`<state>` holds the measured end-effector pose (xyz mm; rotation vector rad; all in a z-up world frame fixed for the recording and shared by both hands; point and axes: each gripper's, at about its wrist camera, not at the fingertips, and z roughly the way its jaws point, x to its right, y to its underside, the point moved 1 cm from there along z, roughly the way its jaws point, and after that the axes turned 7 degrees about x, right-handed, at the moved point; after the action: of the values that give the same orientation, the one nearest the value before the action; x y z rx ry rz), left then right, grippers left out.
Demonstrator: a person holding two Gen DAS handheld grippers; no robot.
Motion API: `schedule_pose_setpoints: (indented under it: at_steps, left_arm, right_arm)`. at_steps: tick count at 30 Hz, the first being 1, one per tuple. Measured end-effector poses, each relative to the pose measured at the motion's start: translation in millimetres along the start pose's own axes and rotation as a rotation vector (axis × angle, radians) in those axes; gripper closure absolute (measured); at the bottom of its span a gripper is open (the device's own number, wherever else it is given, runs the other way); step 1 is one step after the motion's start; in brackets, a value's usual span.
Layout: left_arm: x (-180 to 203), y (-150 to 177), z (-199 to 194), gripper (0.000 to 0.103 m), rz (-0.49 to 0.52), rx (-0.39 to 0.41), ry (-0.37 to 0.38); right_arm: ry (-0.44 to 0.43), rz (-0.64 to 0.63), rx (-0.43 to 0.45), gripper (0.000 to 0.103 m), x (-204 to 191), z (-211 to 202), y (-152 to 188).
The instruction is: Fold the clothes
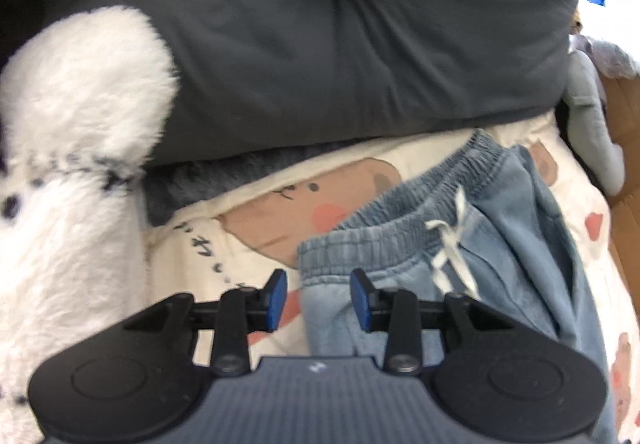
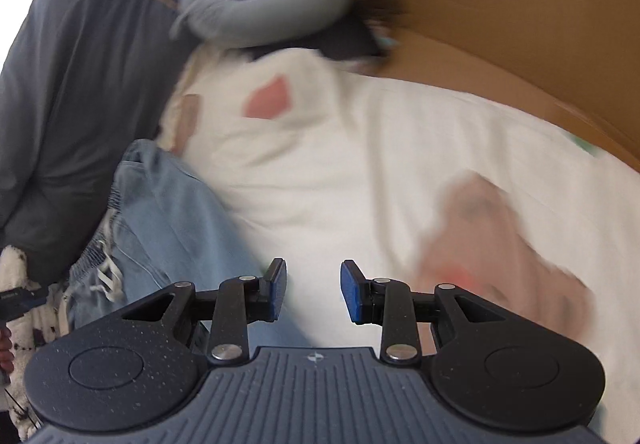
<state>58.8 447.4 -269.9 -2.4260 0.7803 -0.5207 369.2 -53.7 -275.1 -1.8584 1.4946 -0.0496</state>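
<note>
Pants [image 1: 472, 244]: waistband corner between left tool's [image 1: 319, 300] parted pads, ungripped.
Legs: run toward viewer.
Right tool [image 2: 313, 292]: released, empty, beside pants on bed [image 2: 360, 172].

Ahead of the left tool [image 1: 319, 298] the way is closed by a dark grey pillow [image 1: 320, 64] lying across the bed, with a white fluffy blanket [image 1: 72, 148] heaped on its left side. The printed sheet [image 1: 224, 244] between them lies bare. Blue trousers [image 1: 460, 228] cover the middle. To the right, open sheet runs to a cardboard wall [image 2: 500, 16], a grey neck pillow [image 2: 264, 4] blocking the far corner.
</note>
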Motion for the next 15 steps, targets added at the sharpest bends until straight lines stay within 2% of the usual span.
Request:
schedule_pose_setpoints:
  at_steps: [2,6,10,15]
  left_arm:
    - [-8,2,1,0.066,-0.028,0.005,-0.012]
    - [-22,13,9,0.068,-0.097,-0.006,0.012]
    - [-28,22,11,0.069,-0.135,0.002,0.023]
    - [-33,32,20,0.069,-0.197,0.002,0.03]
  right_arm:
    - [-0.035,-0.06,-0.017,0.069,-27,26,-17]
    - [-0.089,-0.195,-0.066,0.066,-81,73,-38]
    - [-0.123,-0.294,-0.119,0.065,-125,112,-48]
    - [-0.125,-0.409,-0.15,0.062,-168,140,-54]
